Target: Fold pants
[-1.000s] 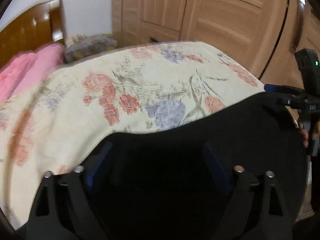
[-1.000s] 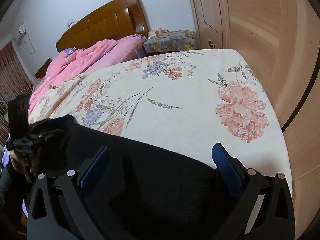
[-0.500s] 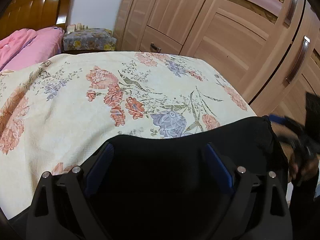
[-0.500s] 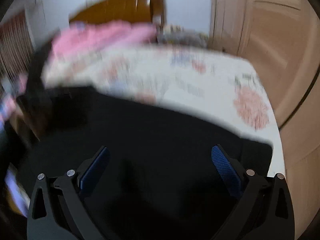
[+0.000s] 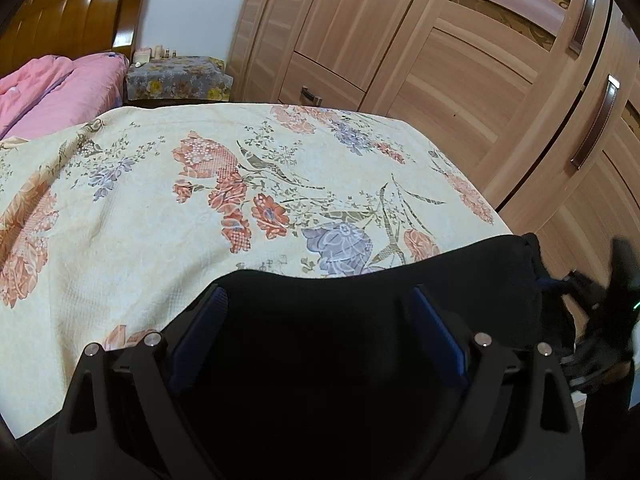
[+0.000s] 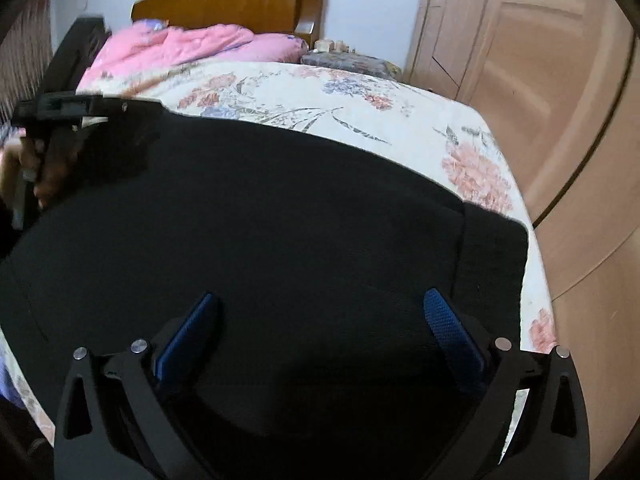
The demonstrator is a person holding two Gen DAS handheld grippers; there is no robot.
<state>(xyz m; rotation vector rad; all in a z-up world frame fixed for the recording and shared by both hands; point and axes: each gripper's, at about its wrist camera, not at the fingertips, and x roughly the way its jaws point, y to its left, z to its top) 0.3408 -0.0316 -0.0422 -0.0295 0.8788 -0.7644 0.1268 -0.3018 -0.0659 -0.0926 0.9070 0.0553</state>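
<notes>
On floral bedspread [image 6: 400, 112], black pants [image 6: 280, 220], no legible writing

1. Pants [image 6: 280, 216] lie spread flat on the bedspread [image 5: 140, 200], along the bed's near edge.
2. Left gripper [image 5: 320, 320] sits over the pants' near part, jaws wide apart, cloth below and between them.
3. Right gripper [image 6: 320, 320] sits likewise over the pants, jaws wide apart.
4. In the right wrist view the left gripper is at far left, at the pants' left end; the pants' other end reaches the bed's right edge.
5. Quilt [image 6: 180, 48] is heaped at the bed's far end, in front of the headboard [image 6: 228, 4].
6. Bedside table [image 5: 176, 78] stands right of the quilt, between headboard and wardrobe [image 5: 440, 60].
7. Wardrobe runs along the bed's right side.
</notes>
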